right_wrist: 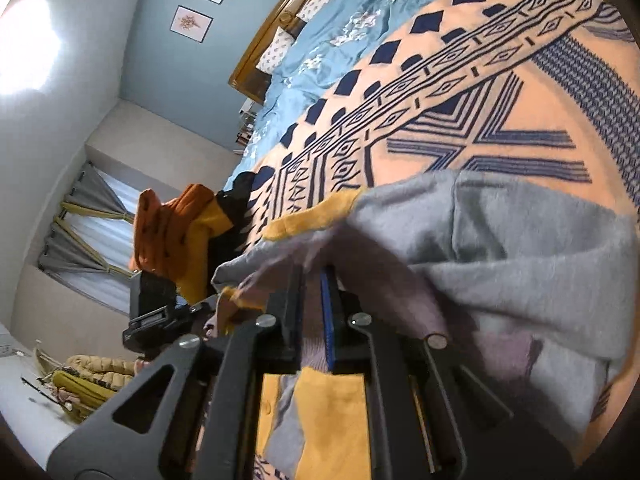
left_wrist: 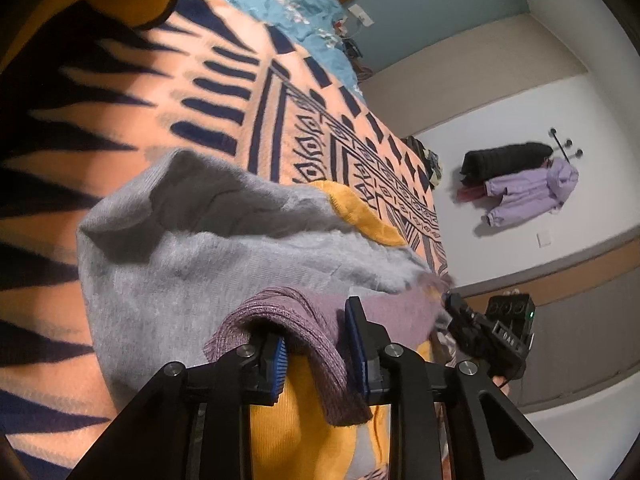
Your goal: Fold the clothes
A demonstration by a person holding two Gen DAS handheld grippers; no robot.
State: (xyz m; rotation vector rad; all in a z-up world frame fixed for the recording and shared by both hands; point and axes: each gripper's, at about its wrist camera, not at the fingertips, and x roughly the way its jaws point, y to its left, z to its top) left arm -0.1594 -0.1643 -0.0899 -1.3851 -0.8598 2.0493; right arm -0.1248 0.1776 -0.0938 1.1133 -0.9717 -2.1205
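Note:
A grey, mauve and mustard knit sweater (left_wrist: 200, 256) lies partly lifted over the orange-and-navy patterned blanket (left_wrist: 248, 92). My left gripper (left_wrist: 316, 336) is shut on the sweater's mauve ribbed hem (left_wrist: 280, 312), which drapes between the blue pads (left_wrist: 357, 340). In the left wrist view my right gripper (left_wrist: 480, 332) shows at the right, at the far end of the same hem. In the right wrist view my right gripper (right_wrist: 312, 300) is shut on the mauve edge of the sweater (right_wrist: 520, 248), and the left gripper (right_wrist: 160, 316) shows at the left.
A blue floral duvet (right_wrist: 340, 32) and a wooden headboard (right_wrist: 272, 32) lie at the far end of the bed. Orange and mustard clothes (right_wrist: 180, 232) are piled at the blanket's edge. A lilac jacket (left_wrist: 528, 192) and dark coat hang on a wall rack.

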